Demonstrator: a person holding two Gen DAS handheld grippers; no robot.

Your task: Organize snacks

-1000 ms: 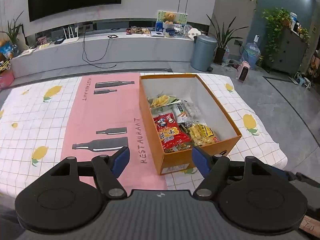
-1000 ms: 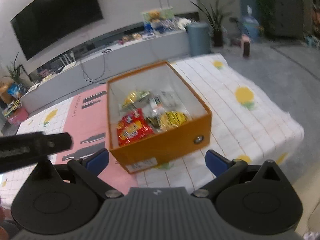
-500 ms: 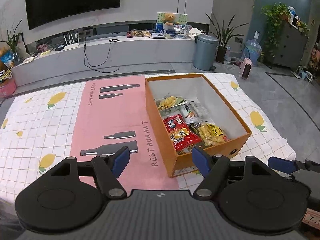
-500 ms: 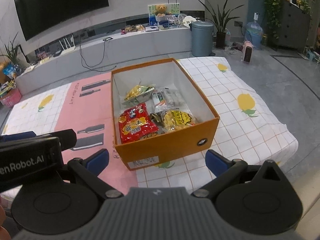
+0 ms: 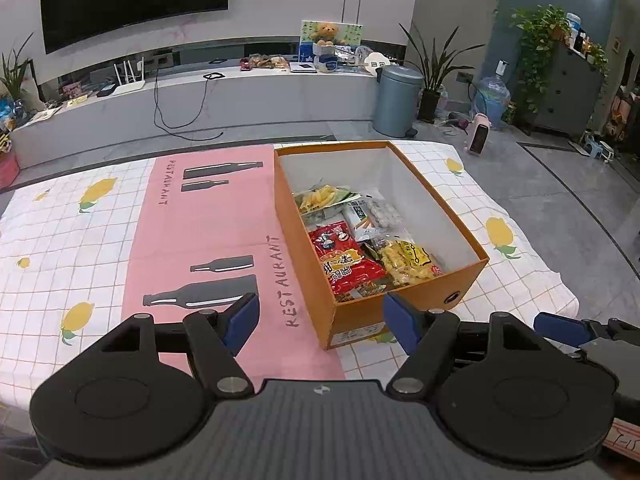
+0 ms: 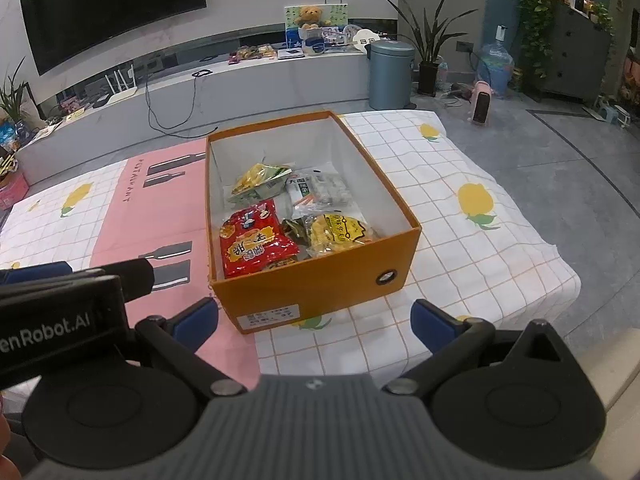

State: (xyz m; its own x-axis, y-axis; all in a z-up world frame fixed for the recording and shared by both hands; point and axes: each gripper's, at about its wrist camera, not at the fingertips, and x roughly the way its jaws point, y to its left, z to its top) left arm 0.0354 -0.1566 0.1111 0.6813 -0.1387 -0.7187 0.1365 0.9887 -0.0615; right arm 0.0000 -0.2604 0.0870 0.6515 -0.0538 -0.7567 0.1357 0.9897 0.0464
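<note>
An open orange box (image 5: 400, 304) (image 6: 320, 288) stands on the table and holds several snack packets: a red packet (image 5: 344, 260) (image 6: 252, 244), a yellow one (image 5: 408, 260) (image 6: 340, 228), a green-yellow one (image 5: 320, 198) (image 6: 260, 176) and clear ones. My left gripper (image 5: 320, 318) is open and empty, back from the box's near left corner. My right gripper (image 6: 314, 318) is open and empty, just in front of the box's near wall. The left gripper's body (image 6: 60, 300) shows at the left of the right wrist view.
The table has a white checked cloth with lemons (image 5: 60, 248) and a pink bottle-print mat (image 5: 208, 232). The table's right edge (image 6: 560, 264) drops to a grey floor. A TV bench, a bin (image 5: 396, 100) and plants stand behind.
Both grippers have drawn back and risen a little from the box. The views have steadied. The jaws stay open and nothing was picked up.
</note>
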